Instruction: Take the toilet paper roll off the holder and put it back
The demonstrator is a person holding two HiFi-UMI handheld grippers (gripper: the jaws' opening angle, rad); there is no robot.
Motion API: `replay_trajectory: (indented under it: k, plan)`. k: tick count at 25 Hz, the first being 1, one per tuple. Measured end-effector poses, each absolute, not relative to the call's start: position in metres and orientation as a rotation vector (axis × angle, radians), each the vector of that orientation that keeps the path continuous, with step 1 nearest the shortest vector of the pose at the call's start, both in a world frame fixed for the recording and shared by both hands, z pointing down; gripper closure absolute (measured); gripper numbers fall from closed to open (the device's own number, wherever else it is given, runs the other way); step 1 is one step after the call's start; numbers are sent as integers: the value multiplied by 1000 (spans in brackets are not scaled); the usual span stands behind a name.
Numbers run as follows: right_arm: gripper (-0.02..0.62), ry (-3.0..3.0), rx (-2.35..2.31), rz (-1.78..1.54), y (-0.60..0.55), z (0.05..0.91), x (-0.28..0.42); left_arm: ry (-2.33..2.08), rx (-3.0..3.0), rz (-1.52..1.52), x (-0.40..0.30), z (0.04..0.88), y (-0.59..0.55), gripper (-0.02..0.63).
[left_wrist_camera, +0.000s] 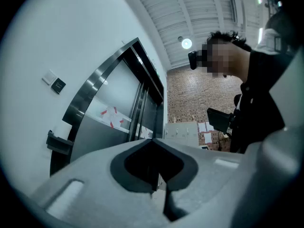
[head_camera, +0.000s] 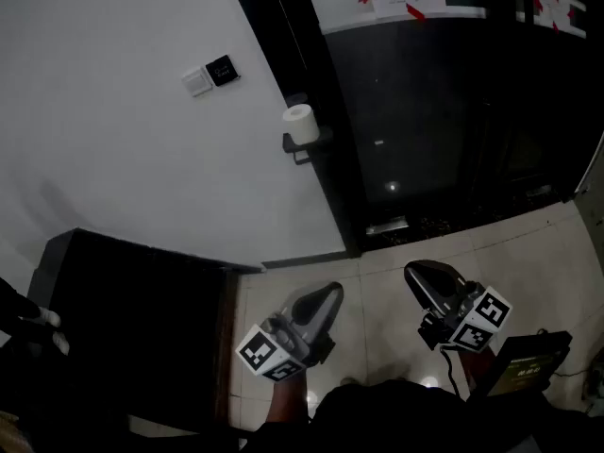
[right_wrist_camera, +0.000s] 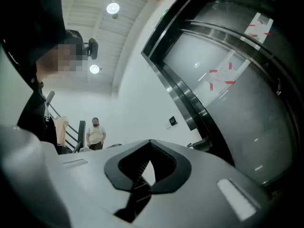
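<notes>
A white toilet paper roll sits upright on a black holder fixed to the white wall beside a dark door frame. Both grippers hang low over the tiled floor, well short of the roll. My left gripper is shut with nothing in it, its tip pointing up toward the wall. My right gripper is also shut and empty, to the right of the left one. The left gripper view shows the holder far off at the left. In the right gripper view the holder stands just beyond the shut jaws.
A dark cabinet stands at the lower left against the wall. Wall switches sit above and left of the roll. The dark glass door carries taped notices. A black device lies at the lower right. A person stands by distant stairs.
</notes>
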State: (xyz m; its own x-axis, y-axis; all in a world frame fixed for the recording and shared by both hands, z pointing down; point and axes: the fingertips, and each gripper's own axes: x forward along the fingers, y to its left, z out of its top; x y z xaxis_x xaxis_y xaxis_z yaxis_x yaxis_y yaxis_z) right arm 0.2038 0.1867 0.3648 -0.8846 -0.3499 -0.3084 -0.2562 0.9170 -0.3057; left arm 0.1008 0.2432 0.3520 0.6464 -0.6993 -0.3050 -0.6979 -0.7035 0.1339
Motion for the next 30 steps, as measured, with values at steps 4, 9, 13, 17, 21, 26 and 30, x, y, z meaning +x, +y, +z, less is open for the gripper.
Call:
replay_trajectory:
  k: [4, 9, 13, 17, 21, 26, 30]
  plan:
    - [594, 2725, -456, -374, 176, 368, 194, -1197, 2859, -533, 93, 350, 231, 606]
    - [594, 2751, -459, -395, 140, 373, 165, -1179, 2858, -541, 63, 353, 189, 606]
    - [594, 2767, -531, -355, 96, 376, 131, -1136, 2861, -577, 26, 352, 143, 606]
    - [594, 2769, -581, -340, 51, 367, 84, -1074, 2872, -587, -21, 347, 91, 606]
    - [594, 2765, -645, -313, 10, 361, 44, -1005, 2882, -601, -61, 340, 50, 606]
    - [594, 2764, -702, -303, -35, 363, 5, -971, 2873, -620, -104, 342, 0, 606]
    - [594, 2769, -756, -299, -74, 368, -8, -956, 2854, -599, -113, 350, -31, 606]
